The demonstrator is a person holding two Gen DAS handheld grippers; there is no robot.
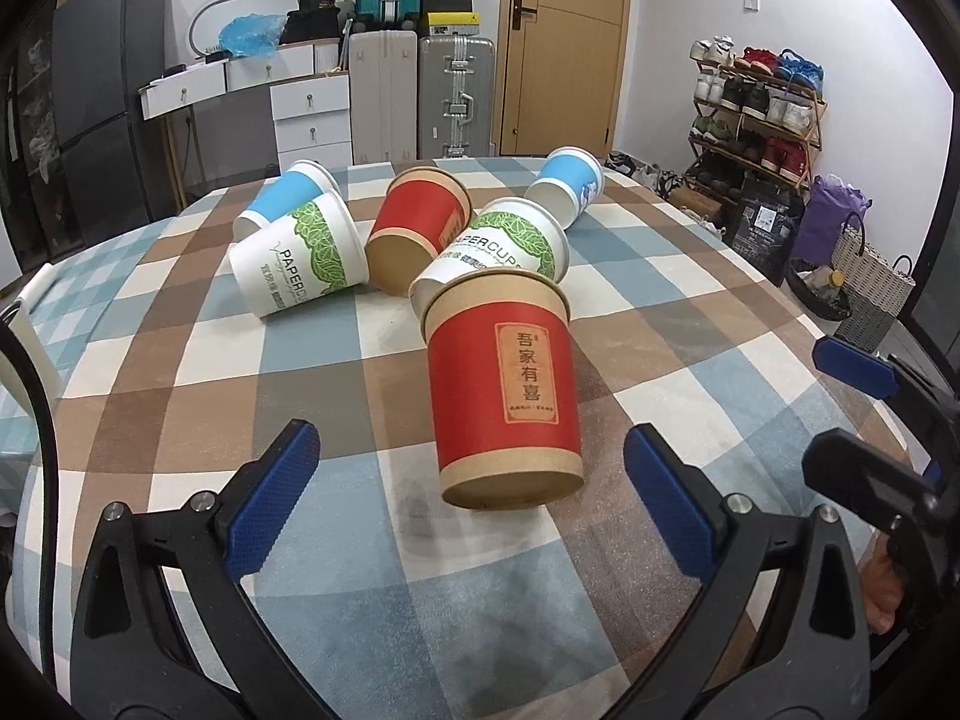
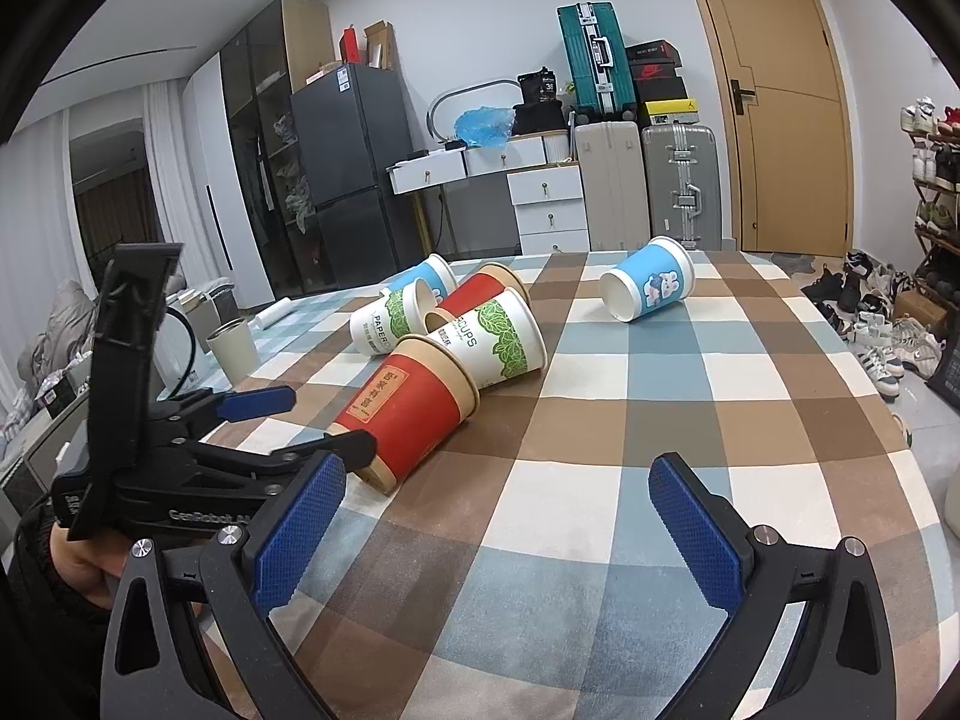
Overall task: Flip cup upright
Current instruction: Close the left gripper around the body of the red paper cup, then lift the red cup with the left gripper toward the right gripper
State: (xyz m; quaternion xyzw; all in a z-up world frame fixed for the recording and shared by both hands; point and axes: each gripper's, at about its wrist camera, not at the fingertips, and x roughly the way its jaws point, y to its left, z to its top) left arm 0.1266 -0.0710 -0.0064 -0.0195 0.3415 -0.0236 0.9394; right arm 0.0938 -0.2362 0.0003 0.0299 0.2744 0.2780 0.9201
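- Near red cup [image 1: 504, 390], between the left jaws: its mouth faces away, interior hidden; small print under the label's big characters too fine to read.
- Green-leaf cup [image 1: 504, 246] just beyond it: base blocked by the red cup's rim, lettering cut to "PERCUPS".
- Second green-leaf cup [image 1: 300, 261], ahead-left of the left jaws: print wraps out of sight after "PAPERC".
- Blue cup [image 1: 282, 198] behind that one: mostly covered.
- Right wrist view: left gripper [image 2: 303, 426] overlaps the near red cup's [image 2: 414, 414] base; contact cannot be told.
- Far red cup [image 2: 480, 294]: only a sliver shows behind the green-leaf cups.
- Counter [image 2: 570, 540]: near edge lost behind the right jaws.
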